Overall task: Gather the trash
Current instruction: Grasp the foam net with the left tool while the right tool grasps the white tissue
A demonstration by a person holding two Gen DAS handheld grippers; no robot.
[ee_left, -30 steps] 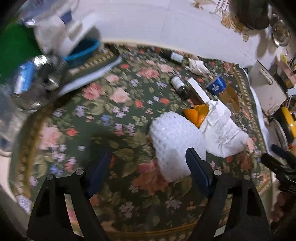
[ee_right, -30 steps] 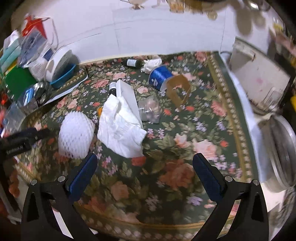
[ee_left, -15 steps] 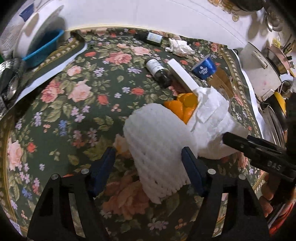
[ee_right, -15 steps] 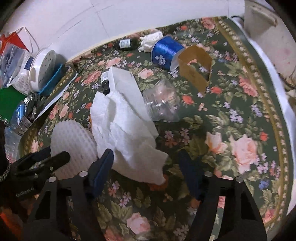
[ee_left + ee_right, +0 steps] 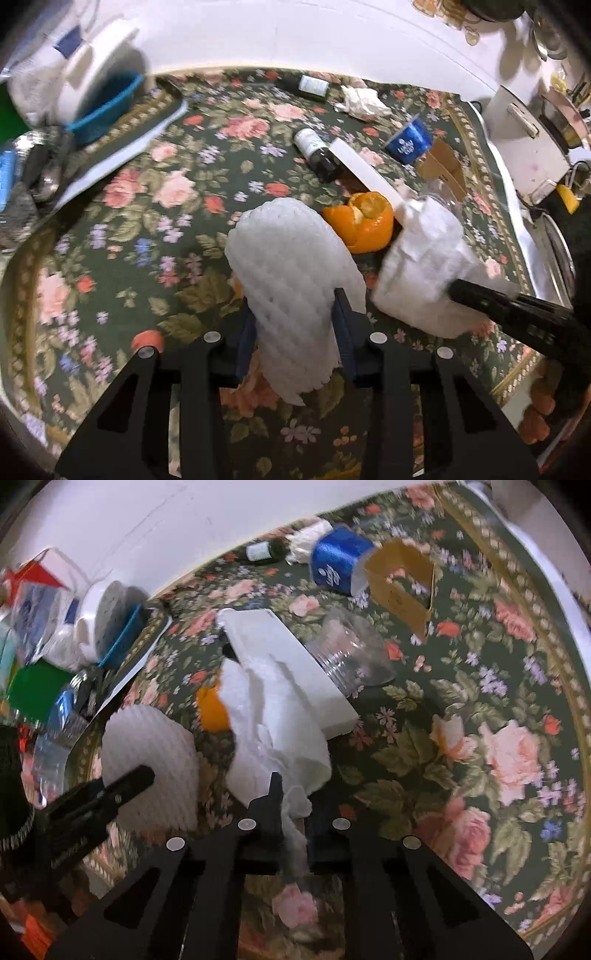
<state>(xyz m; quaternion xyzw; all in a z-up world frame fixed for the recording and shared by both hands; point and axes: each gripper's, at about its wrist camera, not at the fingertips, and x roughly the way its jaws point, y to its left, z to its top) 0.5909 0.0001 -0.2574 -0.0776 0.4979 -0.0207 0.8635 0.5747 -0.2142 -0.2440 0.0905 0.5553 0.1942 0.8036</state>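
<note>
Both hands grabbing rubbish at once!
Left gripper point(image 5: 295, 328) closing, squeezing white foam fruit net point(image 5: 291, 280); right gripper point(image 5: 293, 812) clamped on crumpled white paper towel point(image 5: 273, 734), ready for lifting.

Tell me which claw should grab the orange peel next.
Neither is free: the left claw is closing on the white foam fruit net, the right claw is shut on the white paper towel. Once emptied, probably left: the orange peel lies just beyond its net.

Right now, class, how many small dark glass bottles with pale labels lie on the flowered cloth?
2. One dark glass bottle lies near the wall beside the crumpled white tissue; the other bottle lies nearer, against the long white box. More could be hidden under the clutter.
</note>
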